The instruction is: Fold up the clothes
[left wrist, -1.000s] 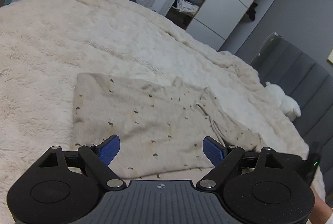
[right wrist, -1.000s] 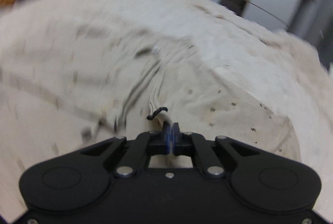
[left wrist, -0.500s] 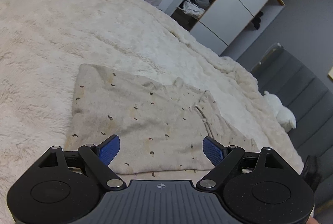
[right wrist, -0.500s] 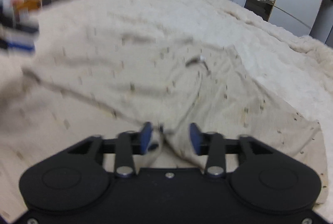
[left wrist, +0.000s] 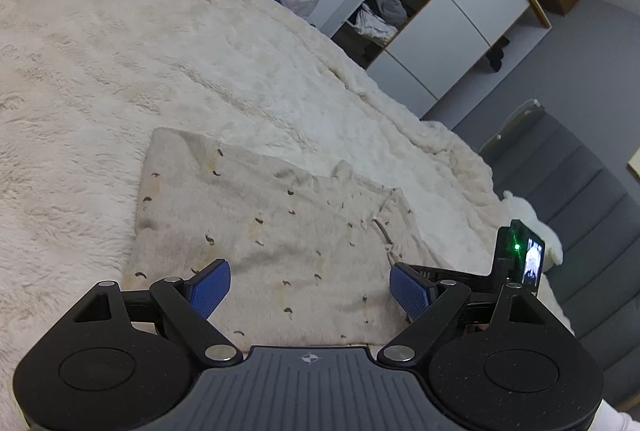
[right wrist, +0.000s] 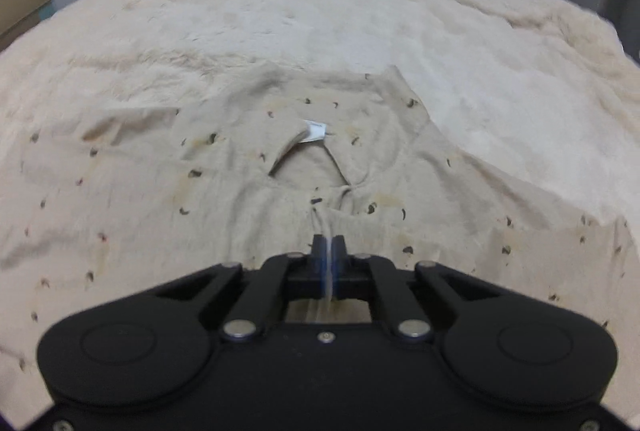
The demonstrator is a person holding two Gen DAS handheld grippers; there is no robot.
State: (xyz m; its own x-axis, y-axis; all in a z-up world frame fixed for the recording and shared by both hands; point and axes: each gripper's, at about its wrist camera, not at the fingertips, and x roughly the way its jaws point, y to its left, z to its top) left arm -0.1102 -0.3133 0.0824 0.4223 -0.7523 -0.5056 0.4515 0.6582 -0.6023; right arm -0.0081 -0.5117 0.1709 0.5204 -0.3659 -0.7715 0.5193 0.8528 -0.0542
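A beige shirt point(right wrist: 248, 191) with small dark marks lies flat on a fluffy cream blanket point(left wrist: 120, 63) on a bed. In the right wrist view its neck hole, with a white tag point(right wrist: 314, 131) inside, opens toward the camera. The shirt's long side runs left to right across that view. In the left wrist view the shirt point(left wrist: 256, 231) makes a wide shape, and its long side runs from the far left corner toward the near right.

The left gripper point(left wrist: 308, 287) hangs just above the near edge of the shirt and points down at a slant. Its blue pads point(left wrist: 210, 285) stand wide apart, with nothing between them.

The right gripper point(right wrist: 329, 251) tips down more steeply over the shirt, just below the neck hole. Its two fingers are pressed tight together, and a thin fold of the shirt cloth is pinched between them.

Past the bed stands a cupboard point(left wrist: 436, 19) with clothes on its open shelves. A white soft toy point(left wrist: 548, 243) sits by the grey headboard point(left wrist: 592, 215).
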